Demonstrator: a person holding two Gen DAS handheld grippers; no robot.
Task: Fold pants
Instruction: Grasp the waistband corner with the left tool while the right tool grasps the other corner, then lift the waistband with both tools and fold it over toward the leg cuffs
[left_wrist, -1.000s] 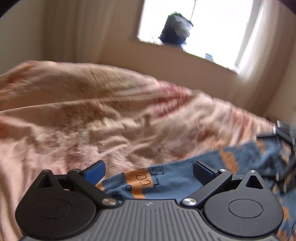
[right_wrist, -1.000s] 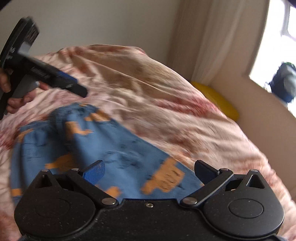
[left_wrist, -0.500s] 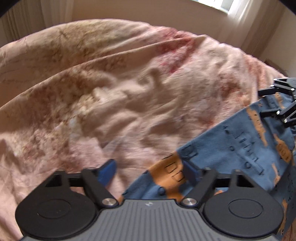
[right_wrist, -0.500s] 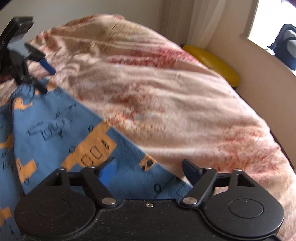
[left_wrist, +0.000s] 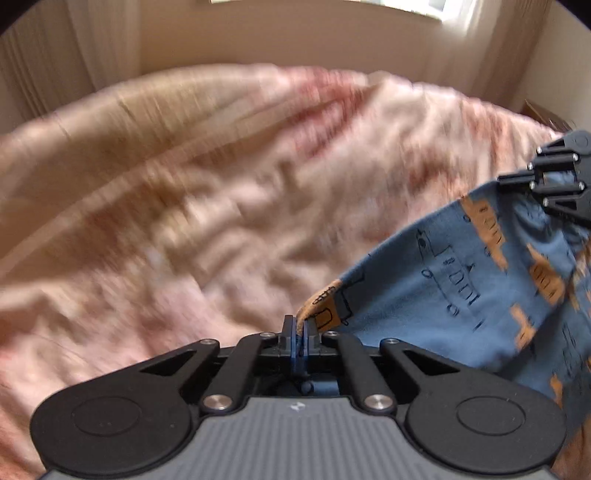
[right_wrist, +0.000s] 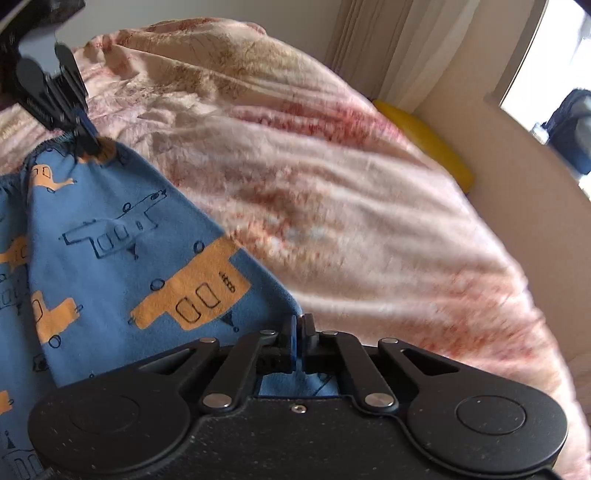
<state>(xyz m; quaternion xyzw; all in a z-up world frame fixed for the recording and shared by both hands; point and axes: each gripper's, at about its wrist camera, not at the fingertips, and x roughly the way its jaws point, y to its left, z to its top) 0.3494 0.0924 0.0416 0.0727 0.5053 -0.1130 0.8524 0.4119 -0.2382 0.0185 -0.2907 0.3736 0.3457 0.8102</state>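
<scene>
The blue pants (left_wrist: 461, 295) with orange and outlined vehicle prints hang stretched between my two grippers above the bed; they also show in the right wrist view (right_wrist: 122, 258). My left gripper (left_wrist: 300, 328) is shut on one corner of the fabric. My right gripper (right_wrist: 298, 325) is shut on the other corner. The right gripper shows at the right edge of the left wrist view (left_wrist: 554, 184). The left gripper shows at the top left of the right wrist view (right_wrist: 79, 136), pinching the waistband end.
A rumpled pink and cream floral blanket (right_wrist: 332, 177) covers the bed below. A yellow cushion (right_wrist: 424, 136) lies by the wall ledge. Curtains (right_wrist: 406, 48) and a bright window (right_wrist: 546, 62) stand behind the bed, with a dark bag (right_wrist: 570, 129) on the sill.
Both grippers have closed from open onto the pants' corners and lifted the fabric, pulling it taut between them.
</scene>
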